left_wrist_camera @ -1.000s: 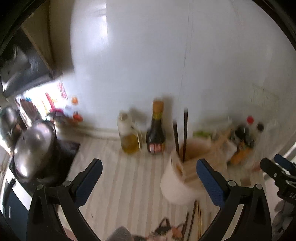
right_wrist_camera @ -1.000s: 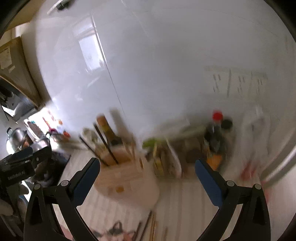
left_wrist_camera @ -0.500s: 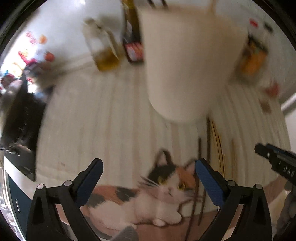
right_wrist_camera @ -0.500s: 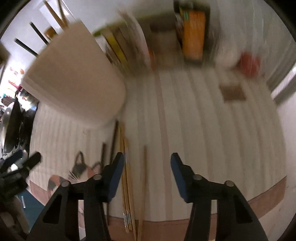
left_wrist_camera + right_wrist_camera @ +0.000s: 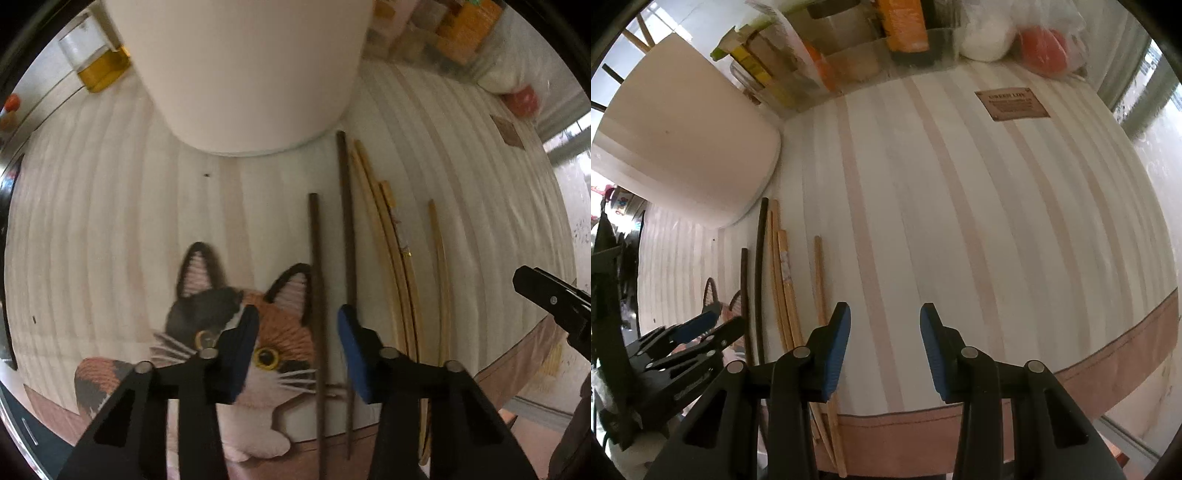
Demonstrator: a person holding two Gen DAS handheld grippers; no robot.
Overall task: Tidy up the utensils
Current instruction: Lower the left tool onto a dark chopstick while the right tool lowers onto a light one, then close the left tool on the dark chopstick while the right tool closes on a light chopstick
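Two dark chopsticks [image 5: 317, 280] [image 5: 345, 240] and several light wooden chopsticks [image 5: 384, 236] lie side by side on the striped mat [image 5: 110, 221], in front of a white utensil holder [image 5: 251, 74]. My left gripper [image 5: 297, 347] points straight down over the mat's cat picture [image 5: 221, 314]. Its jaws are closing, with the left dark chopstick between the blue pads but untouched. My right gripper [image 5: 884, 345] hangs over bare mat [image 5: 960, 221], and its jaws are closing on nothing. A lone light chopstick [image 5: 820, 280] runs under its left finger [image 5: 836, 343].
An oil bottle [image 5: 99, 62] stands left of the holder. Boxes and packets [image 5: 849, 55] and a bagged orange thing [image 5: 1041, 48] line the back wall. A brown label [image 5: 1012, 105] is sewn on the mat. The mat's brown border [image 5: 1108, 369] marks the front edge.
Both grippers have dropped from facing the wall to pointing down at the mat. Their jaws have narrowed from wide open. The holder has slid to the top of both views.
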